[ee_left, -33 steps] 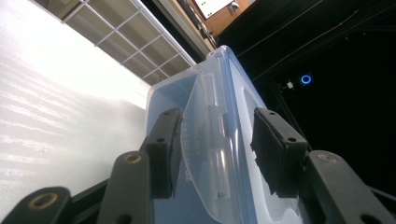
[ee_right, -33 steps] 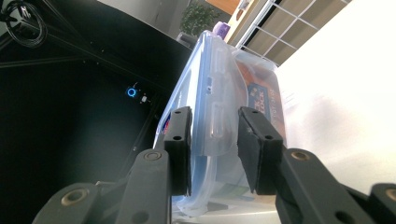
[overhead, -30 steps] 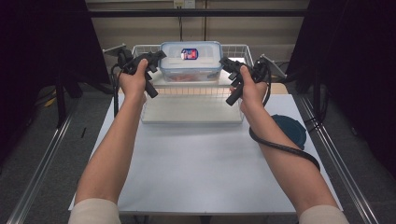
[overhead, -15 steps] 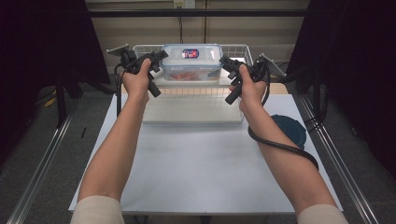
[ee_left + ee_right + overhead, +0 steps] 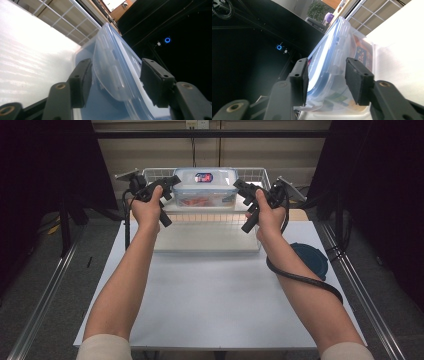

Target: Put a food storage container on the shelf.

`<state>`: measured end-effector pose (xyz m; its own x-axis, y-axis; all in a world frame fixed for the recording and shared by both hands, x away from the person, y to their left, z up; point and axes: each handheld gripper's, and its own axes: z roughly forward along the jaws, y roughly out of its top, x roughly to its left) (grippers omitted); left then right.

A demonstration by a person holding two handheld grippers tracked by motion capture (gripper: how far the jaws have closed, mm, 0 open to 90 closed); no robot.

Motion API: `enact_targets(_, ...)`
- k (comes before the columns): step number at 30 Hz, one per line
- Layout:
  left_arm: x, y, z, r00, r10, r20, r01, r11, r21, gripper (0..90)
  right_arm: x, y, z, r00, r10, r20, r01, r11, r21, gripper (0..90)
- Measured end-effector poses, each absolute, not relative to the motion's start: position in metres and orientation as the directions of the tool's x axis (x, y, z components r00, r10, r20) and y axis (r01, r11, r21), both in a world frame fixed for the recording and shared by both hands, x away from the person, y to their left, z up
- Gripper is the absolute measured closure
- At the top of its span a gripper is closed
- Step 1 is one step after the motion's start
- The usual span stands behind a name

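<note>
container (image 5: 205, 187) sits in wire basket (image 5: 150, 174); left gripper (image 5: 113, 78) and right gripper (image 5: 325, 80) jaws have just been opening, spread off its end latches. risk: a pad snags a latch on withdrawal and tips it.

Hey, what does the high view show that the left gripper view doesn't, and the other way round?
The high view adds the person's forearms, the left gripper and right gripper seen whole at either end of the container, and a round blue lid lying on the table. The left gripper view adds the container's side latch flap close up between its open jaws and a blue ring light in the dark. Both grippers' jaws have just been opening. Shared: the clear container and the white wire basket.
</note>
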<state>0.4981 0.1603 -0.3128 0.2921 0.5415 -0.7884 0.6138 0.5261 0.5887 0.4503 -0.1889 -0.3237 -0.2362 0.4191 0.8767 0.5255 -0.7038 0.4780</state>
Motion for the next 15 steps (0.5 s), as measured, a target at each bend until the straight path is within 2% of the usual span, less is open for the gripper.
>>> enact_targets(5,0.490,0.159,-0.311,0.295,0.546,-0.784,0.603,0.530,0.596,35.1,0.444,-0.189,-0.324,-0.242,0.421,0.874,0.536,-0.693,0.482,47.1)
enact_targets(15,0.471,0.160,-0.311,0.334,0.536,-0.775,0.606,0.508,0.613,26.4,0.427,-0.192,-0.327,-0.267,0.429,0.863,0.528,-0.684,0.504,40.3)
